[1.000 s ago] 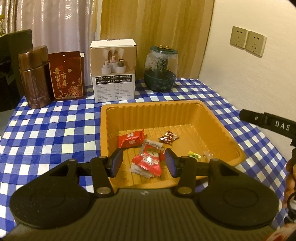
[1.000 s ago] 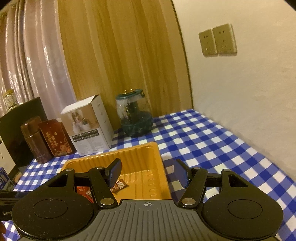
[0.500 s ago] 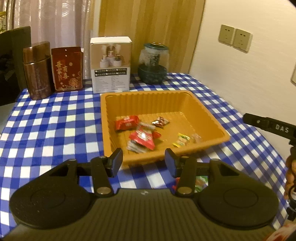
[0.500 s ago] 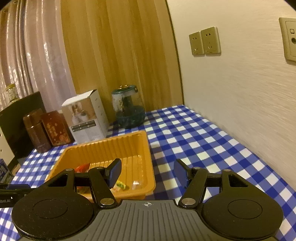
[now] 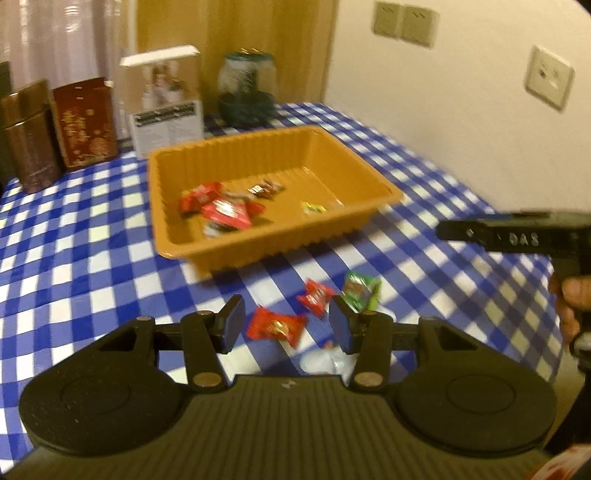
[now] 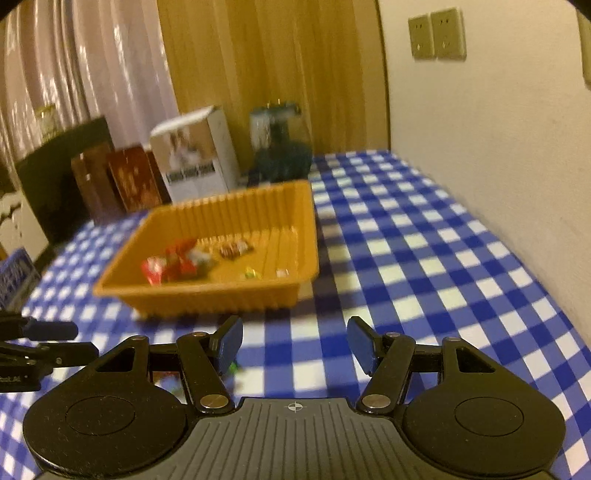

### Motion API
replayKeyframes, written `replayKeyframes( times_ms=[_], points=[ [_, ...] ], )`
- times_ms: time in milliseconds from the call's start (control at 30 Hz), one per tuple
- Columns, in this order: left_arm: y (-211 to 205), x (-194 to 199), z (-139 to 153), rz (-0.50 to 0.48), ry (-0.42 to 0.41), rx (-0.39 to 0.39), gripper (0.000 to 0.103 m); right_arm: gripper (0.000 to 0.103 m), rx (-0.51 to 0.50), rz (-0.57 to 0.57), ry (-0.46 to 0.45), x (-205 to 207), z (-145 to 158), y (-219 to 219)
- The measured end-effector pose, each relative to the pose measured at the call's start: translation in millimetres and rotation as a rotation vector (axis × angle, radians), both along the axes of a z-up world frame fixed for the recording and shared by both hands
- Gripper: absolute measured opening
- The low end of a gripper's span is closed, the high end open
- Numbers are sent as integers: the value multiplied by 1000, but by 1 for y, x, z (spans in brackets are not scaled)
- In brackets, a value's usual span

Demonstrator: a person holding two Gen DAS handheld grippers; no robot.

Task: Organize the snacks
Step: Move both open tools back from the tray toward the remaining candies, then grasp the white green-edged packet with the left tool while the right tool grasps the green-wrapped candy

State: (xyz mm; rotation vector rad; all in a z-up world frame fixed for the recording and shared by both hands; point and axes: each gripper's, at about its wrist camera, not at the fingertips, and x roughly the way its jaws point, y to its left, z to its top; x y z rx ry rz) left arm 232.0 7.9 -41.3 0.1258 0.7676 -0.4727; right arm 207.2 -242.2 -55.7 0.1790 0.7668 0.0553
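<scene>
An orange tray stands on the blue checked cloth and holds several wrapped snacks. On the cloth in front of it lie a red snack, a second red snack, a green snack and a clear wrapper. My left gripper hovers open above the nearest red snack, its pads apart from it. My right gripper hangs open over bare cloth to the right of the tray, with nothing between its fingers.
At the back of the table stand a brown tin, a red box, a white carton and a glass jar. A wall with sockets runs along the right. The right tool's handle and a hand show at the right.
Both grippers have drawn back from the tray toward the table's near side. The loose snacks on the cloth have come into the left view. Neither gripper's opening has changed.
</scene>
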Motion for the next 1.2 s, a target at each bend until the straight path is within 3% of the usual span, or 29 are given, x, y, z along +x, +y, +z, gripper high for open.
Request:
replayKeyframes(
  times_ms=[200, 367, 800, 967, 1200],
  points=[
    [-22, -5, -15, -153, 26, 32, 46, 63, -8, 8, 52, 1, -12, -7],
    [-42, -6, -33, -247, 48, 104, 46, 63, -3, 17, 71, 5, -16, -7],
    [-62, 15, -50, -313, 66, 149, 45, 63, 2, -1, 131, 16, -26, -6],
    [-68, 17, -56, -331, 95, 160, 40, 63, 14, -10, 122, 17, -25, -7],
    [-69, 15, -57, -318, 115, 171, 24, 63, 23, -2, 115, 18, -23, -2]
  ],
)
